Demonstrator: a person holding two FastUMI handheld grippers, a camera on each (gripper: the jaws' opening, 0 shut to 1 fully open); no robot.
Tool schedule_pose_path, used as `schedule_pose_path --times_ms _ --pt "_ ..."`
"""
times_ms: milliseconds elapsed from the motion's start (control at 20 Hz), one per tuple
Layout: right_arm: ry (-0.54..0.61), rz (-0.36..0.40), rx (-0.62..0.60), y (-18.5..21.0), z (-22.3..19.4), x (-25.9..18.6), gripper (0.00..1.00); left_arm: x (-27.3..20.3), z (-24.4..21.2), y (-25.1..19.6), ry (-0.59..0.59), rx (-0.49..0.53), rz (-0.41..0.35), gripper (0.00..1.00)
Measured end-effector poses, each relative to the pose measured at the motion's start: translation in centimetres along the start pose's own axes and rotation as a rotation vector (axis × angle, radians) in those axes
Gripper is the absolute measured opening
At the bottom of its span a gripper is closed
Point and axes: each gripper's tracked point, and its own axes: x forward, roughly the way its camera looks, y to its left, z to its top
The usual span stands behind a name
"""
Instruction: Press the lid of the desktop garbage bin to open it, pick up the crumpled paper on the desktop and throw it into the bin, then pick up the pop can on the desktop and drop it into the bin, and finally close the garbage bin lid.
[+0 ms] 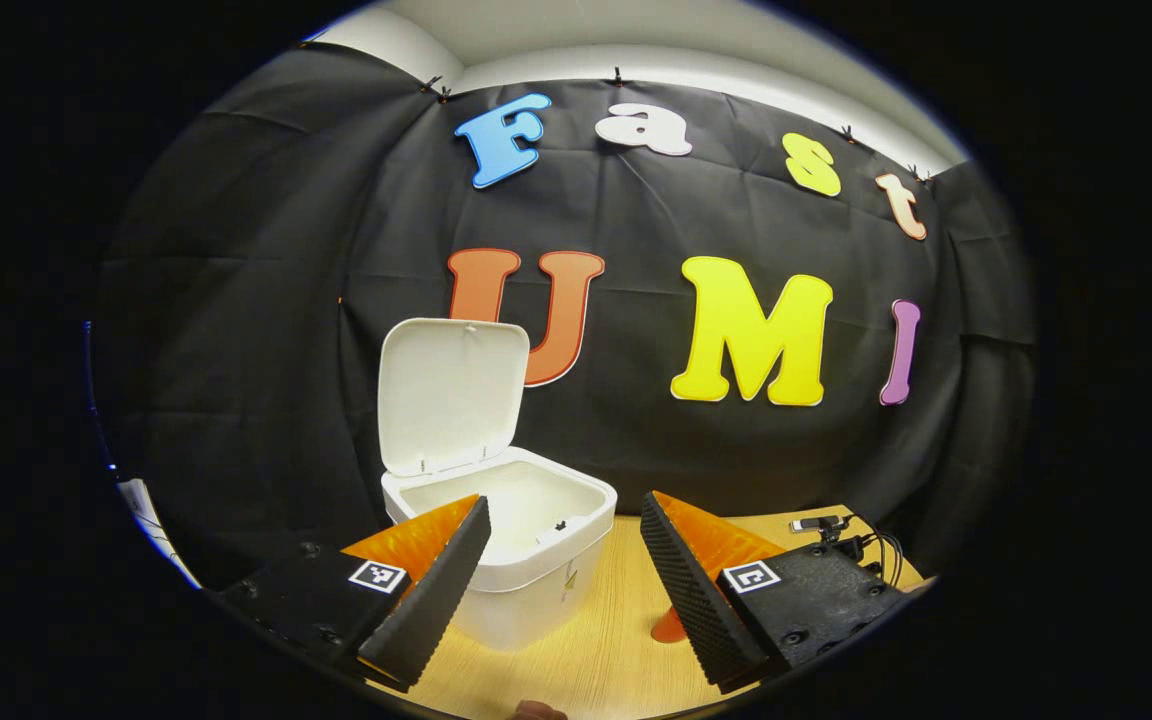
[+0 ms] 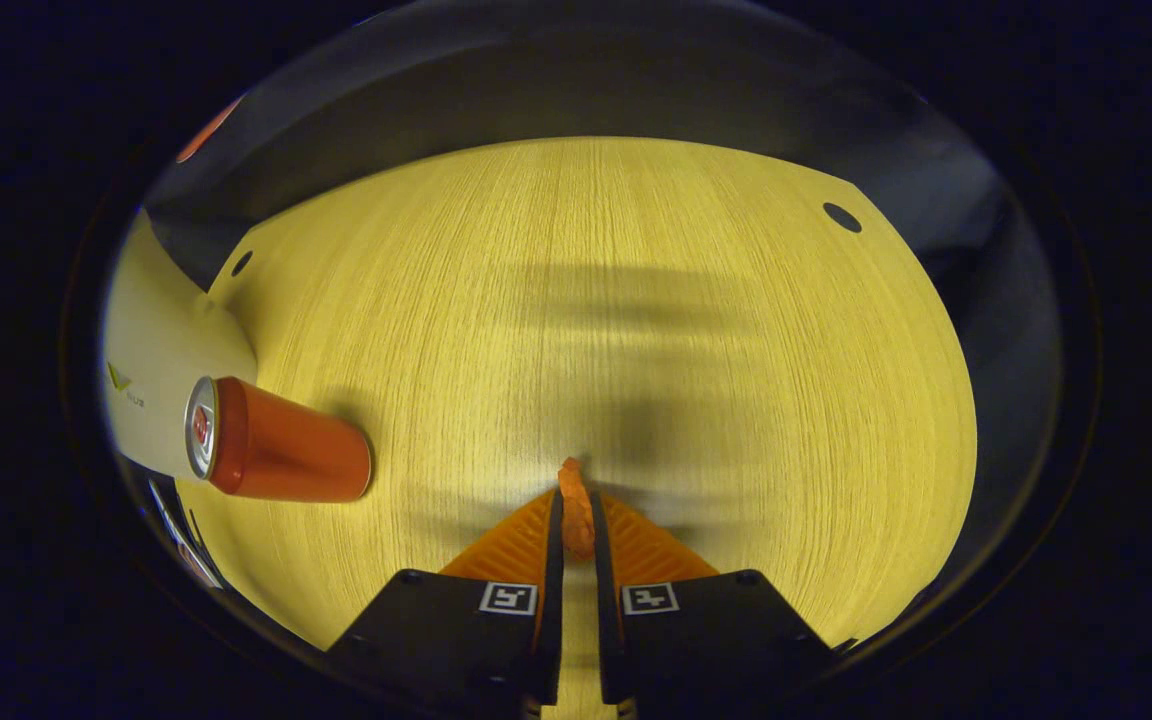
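Note:
The white desktop bin (image 1: 536,570) stands on the wooden table with its lid (image 1: 451,395) swung up and its inside showing. My left gripper (image 1: 566,560) hangs open just in front of the bin, nothing between its fingers. In the right gripper view, my right gripper (image 2: 576,505) looks down at the table and is shut on a small orange crumpled paper (image 2: 574,500) that sticks out past the tips. The orange-red pop can (image 2: 281,452) stands upright at the left, right beside the bin's white wall (image 2: 161,360).
A small device with cables (image 1: 824,524) lies at the table's back right. An orange-red shape (image 1: 669,628) peeks out beside my left gripper's right finger; I cannot tell what it is. The tabletop (image 2: 636,300) has two small holes near its far corners.

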Motion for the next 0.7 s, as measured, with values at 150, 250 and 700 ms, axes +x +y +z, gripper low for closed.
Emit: schedule_pose_path --times_ms 150,250,700 --pt "-0.061 0.01 -0.027 0.3 0.7 -2.2 0.17 -0.2 0.1 -0.1 -0.001 0.004 -0.008 0.99" --pt "-0.107 0.046 -0.028 0.9 1.5 -4.4 0.17 -0.4 0.1 -0.3 0.0 0.002 -0.016 0.99" --pt "-0.328 0.212 -0.065 8.4 6.1 -15.7 0.16 -1.7 0.7 -0.5 -0.007 0.011 -0.05 0.99"
